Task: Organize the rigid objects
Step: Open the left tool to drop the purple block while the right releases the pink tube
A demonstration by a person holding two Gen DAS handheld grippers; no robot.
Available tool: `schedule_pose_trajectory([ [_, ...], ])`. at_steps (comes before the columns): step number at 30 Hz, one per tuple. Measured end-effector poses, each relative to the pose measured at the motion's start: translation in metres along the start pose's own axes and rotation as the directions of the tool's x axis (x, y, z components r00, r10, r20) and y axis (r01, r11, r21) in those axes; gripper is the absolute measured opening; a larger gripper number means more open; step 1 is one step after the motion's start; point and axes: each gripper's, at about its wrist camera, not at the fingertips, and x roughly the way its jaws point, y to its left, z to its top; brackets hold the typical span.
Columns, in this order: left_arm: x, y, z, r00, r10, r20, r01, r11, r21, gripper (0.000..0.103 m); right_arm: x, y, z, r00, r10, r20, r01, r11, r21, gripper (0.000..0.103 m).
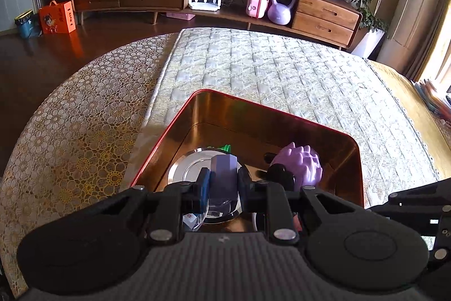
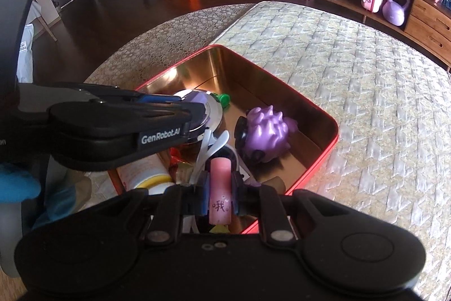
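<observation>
The tin box (image 2: pixel 324 148) is showing a polished, coppery metal inside that is mirroring the light, with a glossy red rim; the round plate (image 1: pixel 186 169) in it is gleaming like chromed steel; the purple spiky toy (image 2: pixel 267 131) is looking like smooth, shiny plastic; the quilted mat (image 1: pixel 282 69) is reading as soft, matt, stitched cloth; the lace cover (image 1: pixel 76 103) beside it is looking rough and openwork; the left gripper (image 1: pixel 224 182) is appearing as matt black plastic; the cabinet (image 1: pixel 324 16) is showing satin-finished wood.
</observation>
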Motion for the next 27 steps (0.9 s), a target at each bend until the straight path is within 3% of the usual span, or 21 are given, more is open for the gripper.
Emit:
schedule_pose_trajectory([
  [15, -0.003, 0.001, -0.008, 1.0, 0.001, -0.016, -0.001, 1.0, -0.022, 0.021, 0.004, 0.003, -0.006, 1.0, 0.009, -0.009, -0.009, 1.0, -0.013, 0.015],
  [27, -0.038, -0.003, -0.017, 1.0, -0.001, 0.023, 0.001, 1.0, -0.02, 0.021, -0.02, 0.009, -0.015, 0.999, 0.031, 0.019, -0.03, 0.999, -0.023, 0.018],
])
